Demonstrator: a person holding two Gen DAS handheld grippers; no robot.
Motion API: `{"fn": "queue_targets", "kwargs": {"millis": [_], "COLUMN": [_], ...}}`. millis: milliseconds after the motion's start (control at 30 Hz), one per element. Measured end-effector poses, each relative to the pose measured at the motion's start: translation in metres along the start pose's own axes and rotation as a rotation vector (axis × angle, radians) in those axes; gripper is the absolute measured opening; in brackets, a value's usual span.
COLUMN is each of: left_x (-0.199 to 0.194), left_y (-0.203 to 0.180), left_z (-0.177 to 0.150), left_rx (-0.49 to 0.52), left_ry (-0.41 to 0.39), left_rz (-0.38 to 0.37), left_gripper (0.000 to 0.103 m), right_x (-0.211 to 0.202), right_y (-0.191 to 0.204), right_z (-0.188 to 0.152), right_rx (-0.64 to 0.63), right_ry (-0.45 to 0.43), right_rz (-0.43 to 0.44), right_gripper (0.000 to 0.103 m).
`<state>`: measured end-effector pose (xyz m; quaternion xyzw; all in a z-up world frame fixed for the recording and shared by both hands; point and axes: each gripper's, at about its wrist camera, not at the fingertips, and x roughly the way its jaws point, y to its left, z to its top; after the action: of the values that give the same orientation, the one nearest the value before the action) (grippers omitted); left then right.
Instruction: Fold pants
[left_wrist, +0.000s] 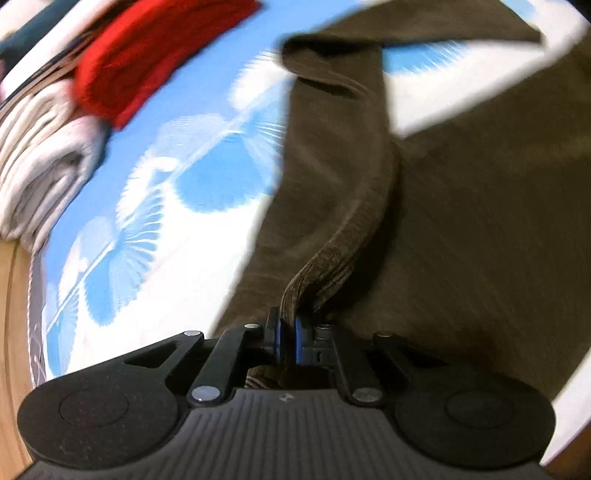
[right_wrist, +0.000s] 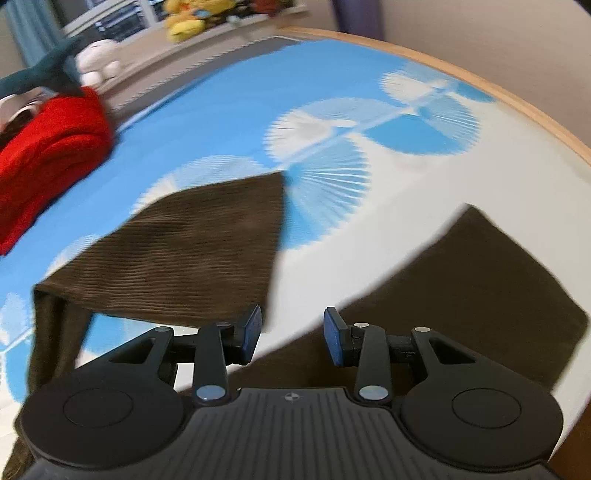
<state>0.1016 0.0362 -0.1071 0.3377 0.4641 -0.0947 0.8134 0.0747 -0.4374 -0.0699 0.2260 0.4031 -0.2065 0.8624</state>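
Left wrist view: the left gripper (left_wrist: 287, 334) is clamped on a ribbed edge of the brown pants (left_wrist: 461, 221), which fill the frame's right over the blue-and-white sheet (left_wrist: 166, 277). Right wrist view: the right gripper (right_wrist: 292, 338) stands open and empty, pants (right_wrist: 207, 243) at centre and lower right.

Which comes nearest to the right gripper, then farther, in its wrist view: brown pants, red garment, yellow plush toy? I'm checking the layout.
From the right gripper, whose jaws stand open and empty:
1. Brown pants, on the bed just ahead and below.
2. Red garment, folded at the left.
3. Yellow plush toy, on the far shelf beyond the bed.
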Motion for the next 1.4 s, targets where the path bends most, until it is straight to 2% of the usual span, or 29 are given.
{"fn": "queue_targets", "kwargs": {"millis": [133,333,500,567,633,733,800,900,967,1067,1167,1233,1333,1367,1400], "left_x": [0.004,0.027,0.051,0.065,0.077,0.081,0.076,0.075,0.084,0.105,0.101,0.088,0.068,0.064,0.06], "left_y": [0.045,0.11,0.153,0.173,0.192,0.202,0.201,0.193,0.193,0.192,0.191,0.191,0.182,0.179,0.173], "left_z": [0.006,0.024,0.033,0.029,0.024,0.022,0.026,0.035,0.04,0.038,0.038,0.044,0.061,0.065,0.072], "left_rx": [-0.161,-0.41,-0.625,-0.784,-0.931,-1.029,-1.05,-1.005,-1.003,-1.048,-1.108,-1.144,-1.101,-1.096,-1.085], "left_ry": [-0.027,-0.038,0.015,0.079,0.138,0.175,0.169,0.126,0.111,0.187,0.222,0.181,0.113,0.091,0.058], "left_rz": [0.075,0.214,0.224,0.188,0.168,0.188,0.202,0.224,0.21,0.215,0.246,0.269,0.376,0.384,0.354], "left_gripper": [0.007,0.006,0.006,0.007,0.019,0.022,0.024,0.039,0.039,0.048,0.05,0.059,0.067,0.067,0.067], "right_x": [0.005,0.013,0.022,0.025,0.029,0.037,0.041,0.049,0.054,0.06,0.067,0.071,0.085,0.092,0.097], "right_y": [0.049,0.113,0.141,0.147,0.152,0.153,0.149,0.138,0.128,0.112,0.089,0.07,0.045,0.037,0.031], "right_z": [0.003,-0.004,-0.009,-0.009,-0.008,-0.004,0.001,0.012,0.02,0.03,0.038,0.04,0.04,0.039,0.037], "right_rx": [-0.038,-0.13,-0.134,-0.136,-0.143,-0.132,-0.113,-0.06,-0.013,0.048,0.122,0.197,0.291,0.324,0.353], "right_ry": [-0.005,-0.016,0.015,0.021,0.021,0.028,0.031,0.028,0.021,0.016,0.024,0.035,0.082,0.106,0.127], "right_rz": [0.065,0.112,0.131,0.137,0.141,0.133,0.125,0.098,0.081,0.059,0.033,0.012,-0.009,-0.015,-0.018], "right_gripper": [0.039,0.039,0.039,0.039,0.039,0.039,0.039,0.039,0.039,0.039,0.039,0.04,0.043,0.043,0.043]}}
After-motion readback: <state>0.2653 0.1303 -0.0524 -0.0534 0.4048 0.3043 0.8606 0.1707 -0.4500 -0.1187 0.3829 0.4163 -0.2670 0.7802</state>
